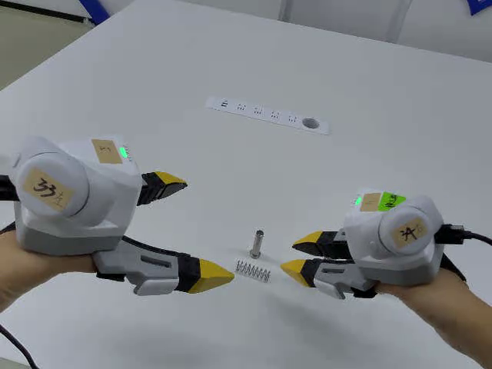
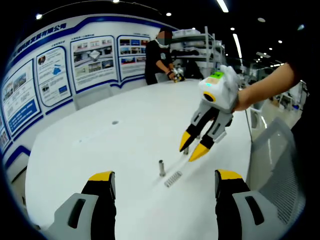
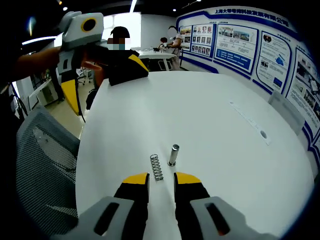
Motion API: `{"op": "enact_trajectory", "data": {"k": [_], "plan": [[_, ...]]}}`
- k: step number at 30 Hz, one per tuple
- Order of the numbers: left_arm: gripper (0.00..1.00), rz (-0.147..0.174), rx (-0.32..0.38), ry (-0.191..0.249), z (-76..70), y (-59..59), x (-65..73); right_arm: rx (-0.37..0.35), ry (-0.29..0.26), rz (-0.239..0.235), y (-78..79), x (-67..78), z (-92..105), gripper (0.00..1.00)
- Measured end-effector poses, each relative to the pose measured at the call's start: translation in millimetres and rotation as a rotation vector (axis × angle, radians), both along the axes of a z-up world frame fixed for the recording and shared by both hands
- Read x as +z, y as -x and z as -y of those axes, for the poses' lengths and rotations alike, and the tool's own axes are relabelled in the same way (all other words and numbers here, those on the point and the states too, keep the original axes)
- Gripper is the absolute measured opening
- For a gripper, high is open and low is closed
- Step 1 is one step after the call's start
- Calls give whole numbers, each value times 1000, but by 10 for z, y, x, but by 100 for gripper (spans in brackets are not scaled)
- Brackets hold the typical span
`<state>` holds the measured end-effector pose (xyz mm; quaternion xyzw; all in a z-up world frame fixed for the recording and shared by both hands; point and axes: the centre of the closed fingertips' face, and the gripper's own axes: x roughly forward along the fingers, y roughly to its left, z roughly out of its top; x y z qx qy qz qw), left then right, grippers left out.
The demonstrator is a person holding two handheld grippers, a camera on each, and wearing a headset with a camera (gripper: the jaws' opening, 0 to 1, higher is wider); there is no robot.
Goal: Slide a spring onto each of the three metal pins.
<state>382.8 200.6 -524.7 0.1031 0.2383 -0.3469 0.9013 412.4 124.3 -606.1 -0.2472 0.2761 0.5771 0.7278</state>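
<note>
A short metal pin point(image 1: 257, 243) stands upright on the white table point(image 1: 323, 177). A small coil spring point(image 1: 253, 270) lies flat just in front of it, apart from the pin. My left gripper point(image 1: 194, 228) hovers to the left of them, jaws wide open and empty. From the right, my right gripper point(image 1: 301, 254) points at the spring with a narrow gap between its yellow tips, holding nothing. In the right gripper view the spring point(image 3: 157, 166) and pin point(image 3: 173, 154) lie just beyond its tips point(image 3: 155, 177). The left gripper view has the pin point(image 2: 161, 167) and spring point(image 2: 173, 178) between its jaws' line.
A white power strip point(image 1: 267, 114) lies flat on the table farther back. A mesh office chair point(image 3: 45, 165) stands at the table's edge. People stand at a far bench point(image 2: 160, 55). Poster boards line the wall point(image 2: 60, 75).
</note>
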Motion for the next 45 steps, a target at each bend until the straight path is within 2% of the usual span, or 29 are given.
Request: {"op": "enact_trajectory", "data": {"k": [5, 11, 15, 17, 27, 39, 43, 45], "plan": [[83, -6, -3, 3, -5, -12, -25, 41, 40, -17, 62, -172, -107, 20], [83, -11, -2, 15, 3, -28, -41, 35, 75, -40, 1, -352, -138, 20], [83, -19, 0, 16, -9, -37, -80, 40, 129, -33, -34, -484, -117, 20], [83, -23, 3, 16, -17, -43, -97, 46, 139, -36, -30, -520, -125, 20], [82, -35, 1, 16, -20, -40, -134, 58, 154, -49, -67, -617, -145, 17], [81, -37, 0, 17, -22, -45, -128, 55, 124, -111, -49, -610, -168, 12], [81, -49, -11, 15, 11, -24, -177, 59, 138, -106, -46, -618, -169, 11], [80, -70, -22, 12, 20, 10, -228, 46, 136, -151, 4, -612, -174, 11]]}}
